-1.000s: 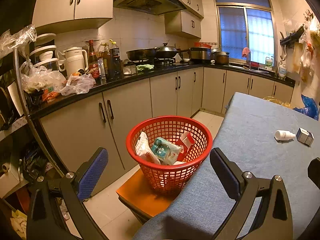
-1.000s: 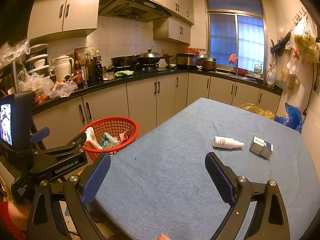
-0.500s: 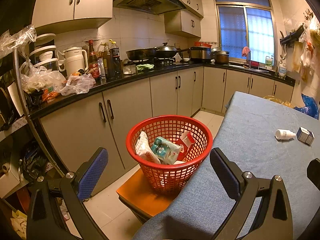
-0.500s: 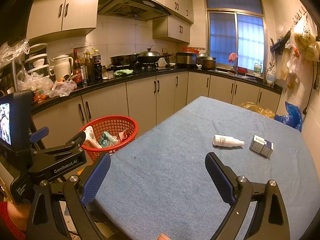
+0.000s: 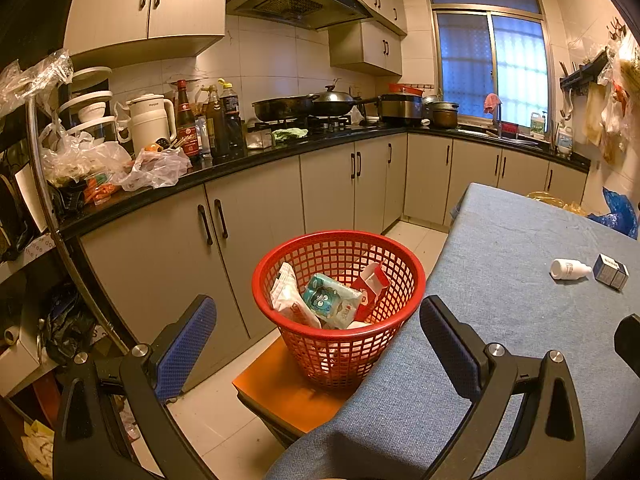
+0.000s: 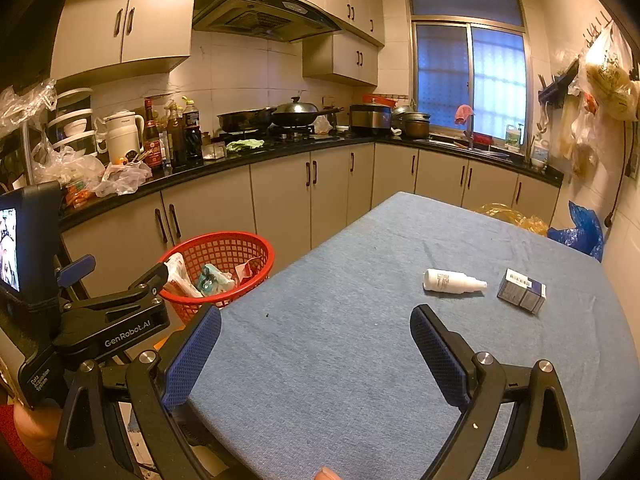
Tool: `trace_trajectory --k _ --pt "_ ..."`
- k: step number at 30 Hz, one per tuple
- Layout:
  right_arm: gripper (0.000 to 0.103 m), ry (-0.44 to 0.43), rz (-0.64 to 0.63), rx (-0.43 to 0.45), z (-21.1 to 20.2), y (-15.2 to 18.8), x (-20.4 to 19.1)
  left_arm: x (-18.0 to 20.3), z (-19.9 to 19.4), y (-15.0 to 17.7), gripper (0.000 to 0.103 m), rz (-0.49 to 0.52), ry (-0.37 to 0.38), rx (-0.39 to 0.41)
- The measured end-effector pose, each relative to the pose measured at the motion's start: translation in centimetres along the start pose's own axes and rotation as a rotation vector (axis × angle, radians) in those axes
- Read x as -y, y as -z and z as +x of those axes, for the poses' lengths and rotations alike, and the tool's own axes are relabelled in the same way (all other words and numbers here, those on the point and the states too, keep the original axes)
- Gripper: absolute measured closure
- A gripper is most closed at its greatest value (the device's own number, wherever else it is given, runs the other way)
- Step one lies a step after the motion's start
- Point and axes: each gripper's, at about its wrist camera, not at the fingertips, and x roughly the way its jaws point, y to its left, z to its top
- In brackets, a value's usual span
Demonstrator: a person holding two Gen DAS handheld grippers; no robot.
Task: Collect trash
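Note:
A red mesh basket (image 5: 340, 240) (image 6: 224, 240) stands on an orange stool (image 5: 280, 392) beside the table and holds several wrappers and packets. My left gripper (image 5: 316, 332) is open, just short of the basket, with nothing between its fingers. On the blue tablecloth (image 6: 340, 340) lie a white bottle (image 6: 452, 281) (image 5: 568, 269) on its side and a small blue-grey box (image 6: 521, 290) (image 5: 610, 271). My right gripper (image 6: 316, 344) is open over the near part of the table, well short of both. The left gripper's body (image 6: 100, 320) shows in the right wrist view.
Cabinets under a black countertop (image 5: 240, 160) run along the left and back, crowded with bottles, a white kettle (image 5: 150, 122), plastic bags and pans. A blue bag (image 6: 580, 232) and a yellow bag (image 6: 512, 216) lie past the table's far edge. Bags hang on the right wall.

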Motion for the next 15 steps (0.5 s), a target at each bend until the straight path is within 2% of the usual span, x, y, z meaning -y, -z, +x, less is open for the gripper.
trace_trajectory --k 15 --pt "0.005 0.005 0.010 -0.012 0.30 0.11 0.24 0.07 0.16 0.17 0.002 0.002 0.004 -0.006"
